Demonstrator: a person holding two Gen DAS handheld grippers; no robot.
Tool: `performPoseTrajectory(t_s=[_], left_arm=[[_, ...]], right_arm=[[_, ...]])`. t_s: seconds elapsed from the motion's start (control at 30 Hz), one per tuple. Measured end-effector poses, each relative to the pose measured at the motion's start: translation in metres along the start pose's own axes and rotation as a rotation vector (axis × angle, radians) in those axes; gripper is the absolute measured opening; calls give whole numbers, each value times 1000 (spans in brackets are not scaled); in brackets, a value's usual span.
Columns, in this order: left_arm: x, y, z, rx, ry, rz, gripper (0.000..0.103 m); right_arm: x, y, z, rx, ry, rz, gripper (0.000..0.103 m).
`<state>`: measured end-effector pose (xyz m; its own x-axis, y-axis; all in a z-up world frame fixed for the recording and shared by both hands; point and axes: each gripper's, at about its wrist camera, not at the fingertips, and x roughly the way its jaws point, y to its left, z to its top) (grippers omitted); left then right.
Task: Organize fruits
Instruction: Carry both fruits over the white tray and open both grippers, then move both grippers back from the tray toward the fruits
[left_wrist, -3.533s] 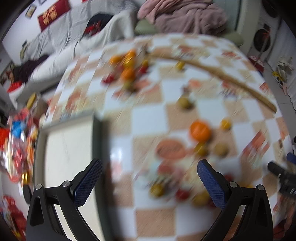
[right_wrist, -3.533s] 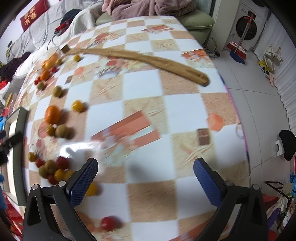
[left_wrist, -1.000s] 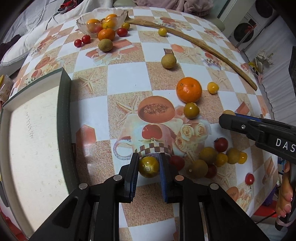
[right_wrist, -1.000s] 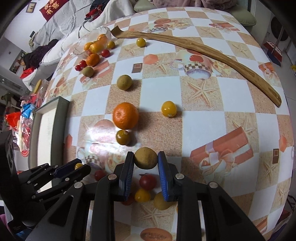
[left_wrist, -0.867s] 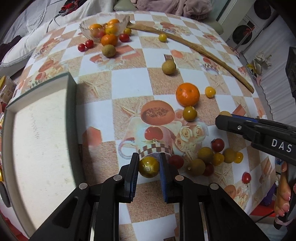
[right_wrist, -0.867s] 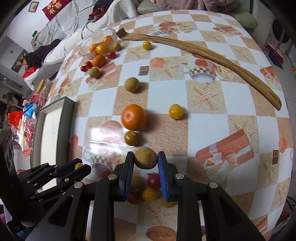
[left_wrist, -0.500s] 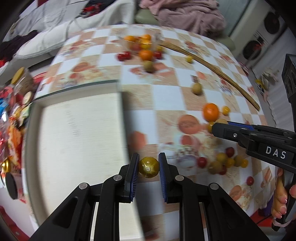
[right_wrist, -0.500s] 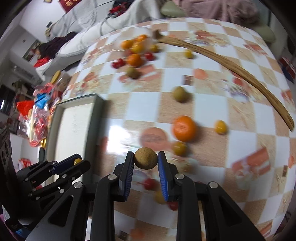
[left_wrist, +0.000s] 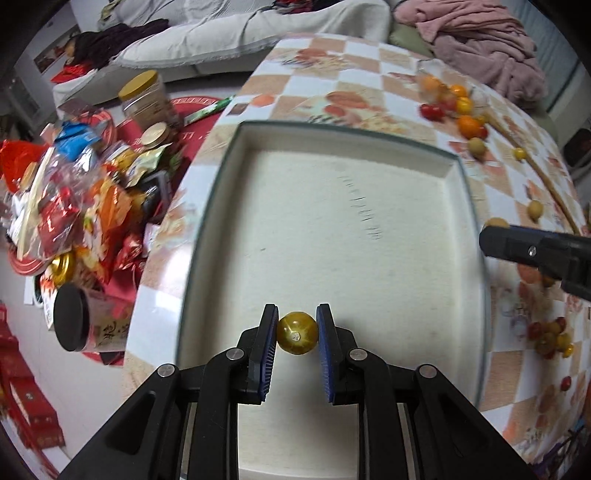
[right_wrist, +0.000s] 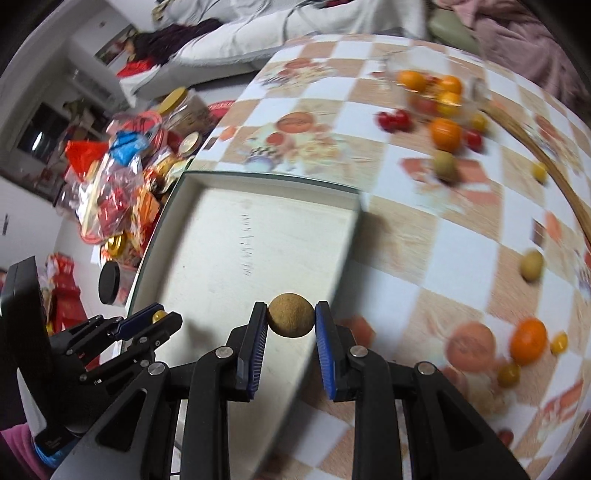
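My left gripper (left_wrist: 296, 332) is shut on a small yellow tomato (left_wrist: 297, 333) and hangs over the near part of the shallow white tray (left_wrist: 354, 229). My right gripper (right_wrist: 290, 318) is shut on a round brown fruit (right_wrist: 290, 315) above the tray's (right_wrist: 258, 236) right rim. In the right wrist view the left gripper (right_wrist: 153, 321) shows at lower left over the tray. The right gripper's fingers (left_wrist: 532, 251) reach in from the right edge of the left wrist view.
Loose fruit lies on the checkered tablecloth (right_wrist: 424, 236): an orange (right_wrist: 528, 339), small yellow and red tomatoes (left_wrist: 552, 336), a brown fruit (right_wrist: 532, 264). A glass bowl (right_wrist: 436, 88) of fruit stands at the far side beside a long wooden stick (right_wrist: 554, 177). Snack packets and jars (left_wrist: 81, 206) crowd the floor left of the table.
Both grippers have swung left from the scattered fruit to over the tray, each keeping its fruit. The tray now fills the middle of both views.
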<state>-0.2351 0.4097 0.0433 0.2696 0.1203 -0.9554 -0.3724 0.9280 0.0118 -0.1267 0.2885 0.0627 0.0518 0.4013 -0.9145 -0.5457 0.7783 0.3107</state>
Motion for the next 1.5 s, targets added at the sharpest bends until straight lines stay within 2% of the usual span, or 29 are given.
performPoseTrajectory(t_s=[0.33,0.6,0.77,0.83,0.87,0.9,0.97,1.03,1.13,1.17,1.2,1.5], left_arm=[[14,14,-6,-21,24,23,22],[17,3,-11,5,28,34,23],[16,-3,-12,31,29,53,24],[15,-4,-12,38,30,63,37],[15,-5,-12,39,31,64,64],[13,-5,-12,38,22,71,75],[8,-7,-14,52,-13,83,75],[7,-9,-14,66,-2,91,75],[8,-8,-15,65,14,88,75],[8,-7,-16,63,19,87,75],[7,-8,-16,61,24,85,75],[-4,-20,-15,80,27,84,75]], right_arm=[[37,17,23,-74,59,-50,28],[57,15,21,-101,104,-93,29],[57,19,18,-145,99,-125,30],[57,18,19,-145,102,-115,32],[57,18,19,-144,104,-109,35],[56,18,19,-142,108,-100,39],[55,17,20,-138,109,-94,45],[53,18,20,-133,99,-85,51],[44,20,22,-121,76,-50,68],[39,21,22,-120,65,-38,79],[33,20,22,-119,54,-31,85],[0,9,22,-52,-30,-1,88]])
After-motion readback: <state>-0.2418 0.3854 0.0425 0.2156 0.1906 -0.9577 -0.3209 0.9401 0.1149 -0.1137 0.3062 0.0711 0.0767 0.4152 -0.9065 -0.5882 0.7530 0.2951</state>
